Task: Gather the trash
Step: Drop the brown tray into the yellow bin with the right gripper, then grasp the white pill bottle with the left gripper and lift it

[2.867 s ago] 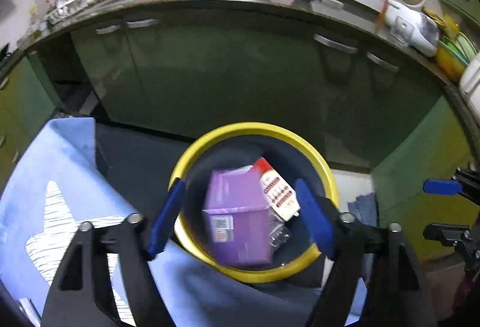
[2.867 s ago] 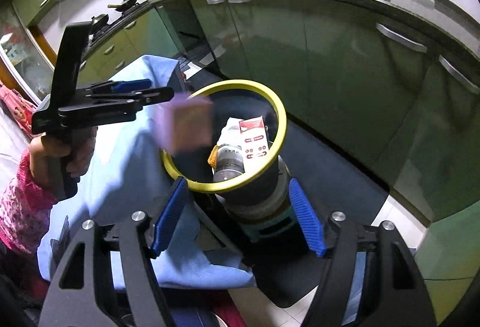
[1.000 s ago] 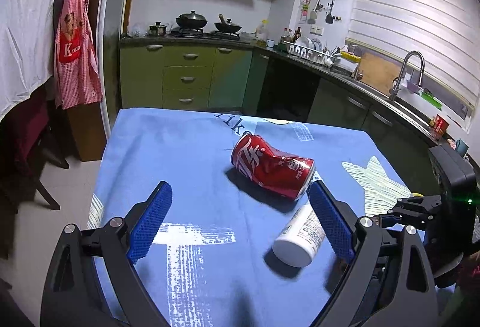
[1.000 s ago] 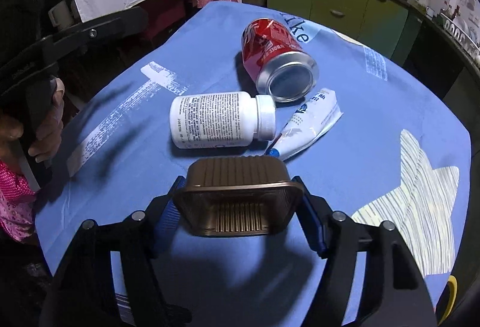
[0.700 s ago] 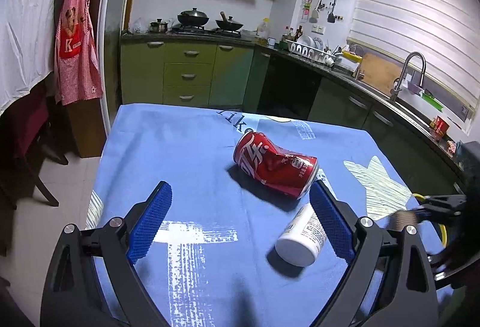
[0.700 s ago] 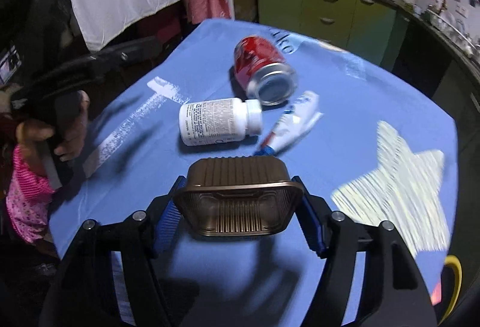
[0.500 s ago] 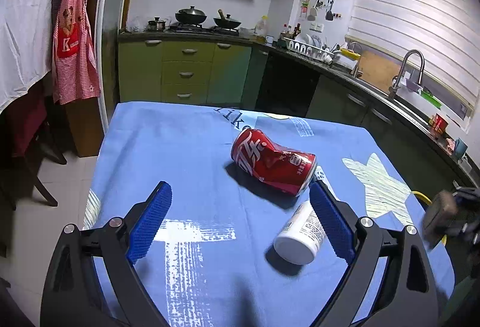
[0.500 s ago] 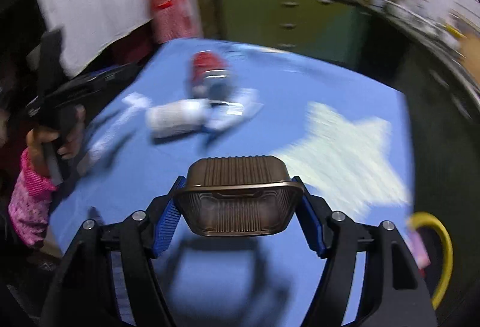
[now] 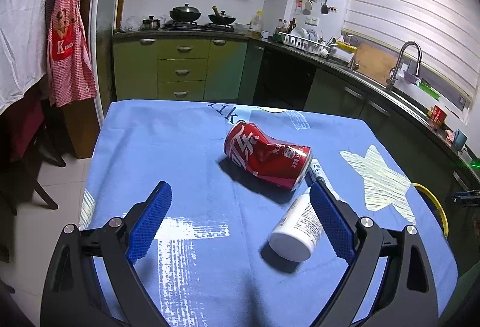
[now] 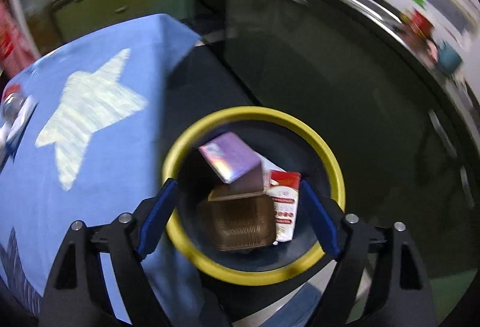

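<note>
My right gripper [image 10: 238, 187] hangs over the yellow-rimmed bin [image 10: 300, 126], its jaws opening. The brown ribbed tray [image 10: 243, 222] is blurred inside the bin below the jaws, free of both pads. It sits beside a purple box [image 10: 231, 159] and a red and white carton [image 10: 283, 204]. My left gripper [image 9: 238, 192] is open above the blue tablecloth [image 9: 150, 147], holding nothing. Just ahead of it lie a dented red can [image 9: 267, 159], a white bottle [image 9: 297, 225] by the right finger, and a small tube [image 9: 315, 169] behind the bottle.
The bin's rim [image 9: 435, 201] shows past the table's right edge in the left wrist view. Dark green kitchen cabinets [image 10: 330, 57] run close behind the bin. A chair [image 9: 27, 147] and a hanging apron [image 9: 69, 57] stand left of the table.
My right gripper swung from over the table to above the bin and let go of the brown tray, which is now down in the bin. My left gripper stayed put.
</note>
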The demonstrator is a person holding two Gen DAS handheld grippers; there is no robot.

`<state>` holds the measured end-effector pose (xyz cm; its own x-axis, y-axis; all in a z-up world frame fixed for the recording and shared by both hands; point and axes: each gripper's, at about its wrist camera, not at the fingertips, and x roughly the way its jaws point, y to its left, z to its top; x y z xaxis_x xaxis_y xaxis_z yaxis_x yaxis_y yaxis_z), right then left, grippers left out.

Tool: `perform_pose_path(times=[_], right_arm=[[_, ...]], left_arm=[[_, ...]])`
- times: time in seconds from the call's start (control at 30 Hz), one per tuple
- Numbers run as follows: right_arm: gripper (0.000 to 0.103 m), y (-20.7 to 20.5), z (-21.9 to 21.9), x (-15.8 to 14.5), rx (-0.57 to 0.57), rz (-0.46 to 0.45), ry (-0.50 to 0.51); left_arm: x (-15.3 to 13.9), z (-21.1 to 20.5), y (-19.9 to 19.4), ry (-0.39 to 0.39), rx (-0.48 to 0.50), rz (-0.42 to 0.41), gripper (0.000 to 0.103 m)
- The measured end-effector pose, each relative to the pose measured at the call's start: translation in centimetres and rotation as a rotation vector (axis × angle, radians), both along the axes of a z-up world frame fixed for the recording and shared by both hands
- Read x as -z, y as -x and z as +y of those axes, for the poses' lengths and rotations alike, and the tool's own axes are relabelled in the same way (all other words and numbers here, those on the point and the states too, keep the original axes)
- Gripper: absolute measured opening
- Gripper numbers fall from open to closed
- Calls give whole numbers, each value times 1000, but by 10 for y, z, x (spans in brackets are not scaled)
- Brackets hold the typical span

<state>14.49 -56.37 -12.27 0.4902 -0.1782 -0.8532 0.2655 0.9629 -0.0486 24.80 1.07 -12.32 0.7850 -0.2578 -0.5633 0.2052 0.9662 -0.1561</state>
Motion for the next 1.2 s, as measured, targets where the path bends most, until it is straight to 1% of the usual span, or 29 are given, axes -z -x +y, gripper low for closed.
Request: perform_pose_path(times=[0.13, 0.23, 0.33, 0.43, 0.53, 0.7, 0.8, 0.83, 0.87, 0.93, 1.03, 1.2], right_arm=[[79, 16, -3, -8, 34, -45, -44], [79, 31, 3, -15, 19, -67, -57], [80, 47, 22, -18, -5, -86, -67], [80, 53, 31, -19, -34, -98, -91], [81, 56, 38, -20, -52, -100, -96], [81, 60, 43, -18, -64, -107, -119], [81, 60, 45, -14, -68, -101, -128], [81, 60, 45, -13, -68, -98, -129], [81, 60, 46, -11, -69, -94, -131], [81, 58, 46, -9, -70, -87, -136], [81, 56, 47, -7, -73, -84, -142], [81, 51, 51, -5, -88, -77, -148]], left_arm=[[2, -5, 0, -6, 27, 5, 92], [2, -10, 1, 1, 69, 18, 92], [1, -19, 3, -1, 124, 43, 92], [0, -34, 3, -59, 184, 72, 92], [1, -47, -1, -89, 269, 116, 92], [11, -65, -18, -197, 339, 172, 92], [18, -74, -28, -234, 390, 205, 81], [20, -78, -31, -251, 407, 218, 74], [22, -81, -34, -262, 419, 227, 71], [28, -88, -41, -298, 437, 250, 70], [34, -97, -48, -320, 462, 269, 69], [44, -108, -54, -378, 493, 303, 60]])
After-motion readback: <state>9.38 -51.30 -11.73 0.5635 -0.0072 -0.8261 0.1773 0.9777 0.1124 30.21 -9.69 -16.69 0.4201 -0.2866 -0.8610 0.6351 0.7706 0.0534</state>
